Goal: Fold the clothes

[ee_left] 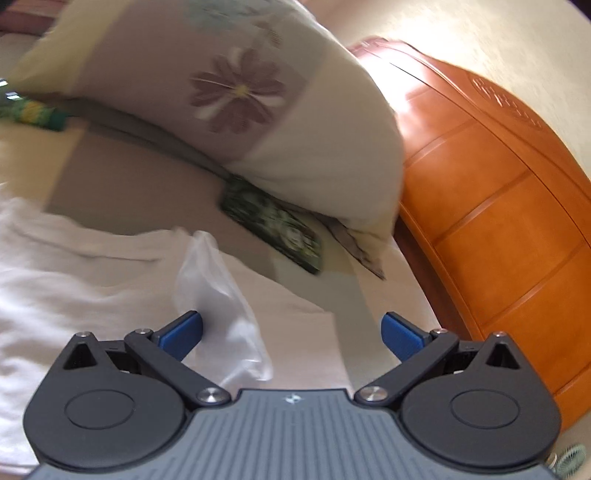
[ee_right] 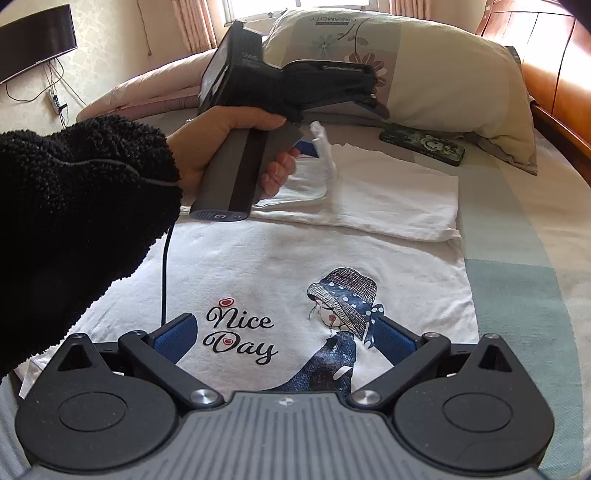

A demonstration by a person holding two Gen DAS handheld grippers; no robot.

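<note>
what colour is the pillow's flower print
Muted purple petals with a yellow centre on the pillow; clearest in the left wrist view.

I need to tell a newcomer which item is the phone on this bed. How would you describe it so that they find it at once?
Start at the big floral pillow by the wooden headboard. At the pillow's lower edge, on the bedsheet just beyond the white T-shirt, lies the phone. It is the only dark, flat, rectangular thing there, with a green and white picture case.

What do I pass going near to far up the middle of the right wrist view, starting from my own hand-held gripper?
Right hand-held gripper → printed white T-shirt → folded white cloth → phone in a dark case → floral pillow → window.
</note>
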